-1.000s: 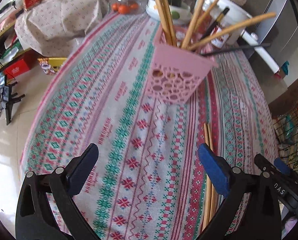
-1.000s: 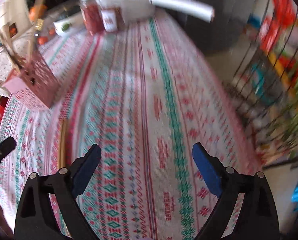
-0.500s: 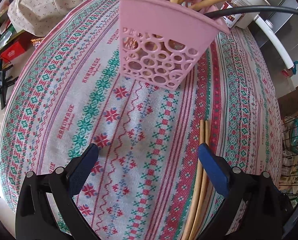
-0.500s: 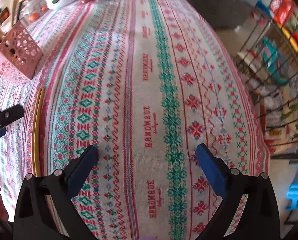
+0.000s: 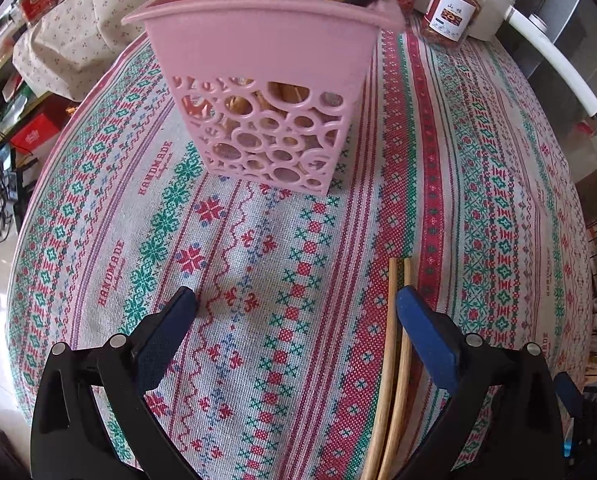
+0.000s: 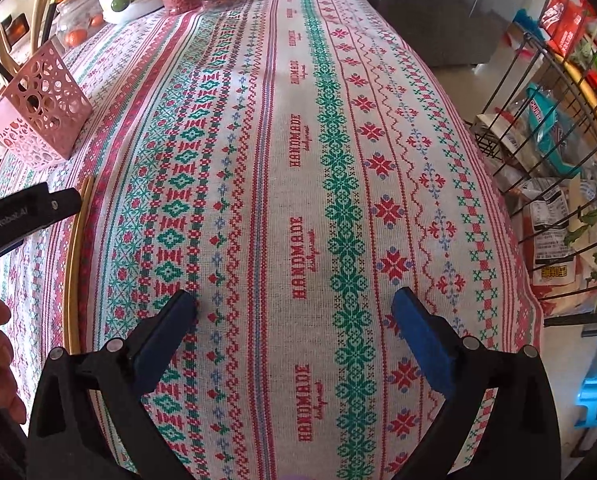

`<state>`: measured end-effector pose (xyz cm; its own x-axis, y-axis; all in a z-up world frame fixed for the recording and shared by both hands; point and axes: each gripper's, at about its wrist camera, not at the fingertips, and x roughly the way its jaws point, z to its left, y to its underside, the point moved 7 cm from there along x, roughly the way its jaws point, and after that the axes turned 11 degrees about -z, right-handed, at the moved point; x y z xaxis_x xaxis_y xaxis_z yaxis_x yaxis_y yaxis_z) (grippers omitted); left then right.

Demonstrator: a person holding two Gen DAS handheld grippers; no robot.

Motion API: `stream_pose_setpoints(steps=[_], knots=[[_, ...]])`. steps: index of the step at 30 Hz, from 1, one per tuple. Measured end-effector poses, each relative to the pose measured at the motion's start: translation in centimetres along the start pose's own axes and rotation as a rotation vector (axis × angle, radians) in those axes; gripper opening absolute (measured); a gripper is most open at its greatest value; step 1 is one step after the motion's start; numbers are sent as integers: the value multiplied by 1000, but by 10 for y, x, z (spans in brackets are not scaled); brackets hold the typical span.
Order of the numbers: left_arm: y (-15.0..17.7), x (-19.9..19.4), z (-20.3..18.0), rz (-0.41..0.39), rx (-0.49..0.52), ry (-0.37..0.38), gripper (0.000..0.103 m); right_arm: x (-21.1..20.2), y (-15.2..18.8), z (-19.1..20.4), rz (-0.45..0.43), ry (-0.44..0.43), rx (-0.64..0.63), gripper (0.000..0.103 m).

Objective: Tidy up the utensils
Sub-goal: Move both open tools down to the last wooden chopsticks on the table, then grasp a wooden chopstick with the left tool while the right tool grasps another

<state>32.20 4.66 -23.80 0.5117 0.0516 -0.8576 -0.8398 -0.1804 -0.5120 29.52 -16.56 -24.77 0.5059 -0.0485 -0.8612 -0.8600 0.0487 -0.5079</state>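
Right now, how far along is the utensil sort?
Done: several chopsticks already stand in the pink holder. In hand: nothing; left claw and right claw are both open and empty. Left: one wooden chopstick pair on the tablecloth, beside the left claw.

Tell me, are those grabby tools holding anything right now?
No, nothing is held. The left tool is open, with the two chopsticks lying on the tablecloth by one pad. The right tool is open over bare cloth.
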Motion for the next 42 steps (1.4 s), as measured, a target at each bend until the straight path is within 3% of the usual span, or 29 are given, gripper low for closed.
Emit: stream_pose_setpoints(steps=[3,6,9,11,13,18,25,28,33,36,39,41,42], knots=[[1,3,-10,-26,48,-17,91,1,-1,0,0,1,0,96],[7,-1,-23,-49,79,8,77,2,-2,0,4,5,5,96],[9,-7,-27,-60,121,39,54,4,-4,1,14,14,22,96],[9,-11,-25,-67,137,57,26,6,-7,3,21,18,33,96],[10,-12,-17,-64,135,77,10,8,-9,6,29,20,47,96],[15,-12,-3,-35,79,148,4,10,-16,28,49,-18,68,96],[10,-20,26,-77,48,103,4,11,-42,70,48,-164,141,96],[1,-20,37,-88,17,104,4,19,-52,91,36,-152,118,96],[0,-33,63,-93,-5,95,4,31,-54,137,3,-81,-61,95],[4,-46,90,-92,-19,98,4,27,-56,154,-53,-94,-135,78],[4,-49,95,-96,-25,100,4,21,-58,160,-65,-137,-179,51],[4,-50,92,-98,-26,109,4,18,-55,152,-62,-155,-172,24],[4,-51,89,-101,-24,115,4,18,-56,146,-52,-168,-156,17]])
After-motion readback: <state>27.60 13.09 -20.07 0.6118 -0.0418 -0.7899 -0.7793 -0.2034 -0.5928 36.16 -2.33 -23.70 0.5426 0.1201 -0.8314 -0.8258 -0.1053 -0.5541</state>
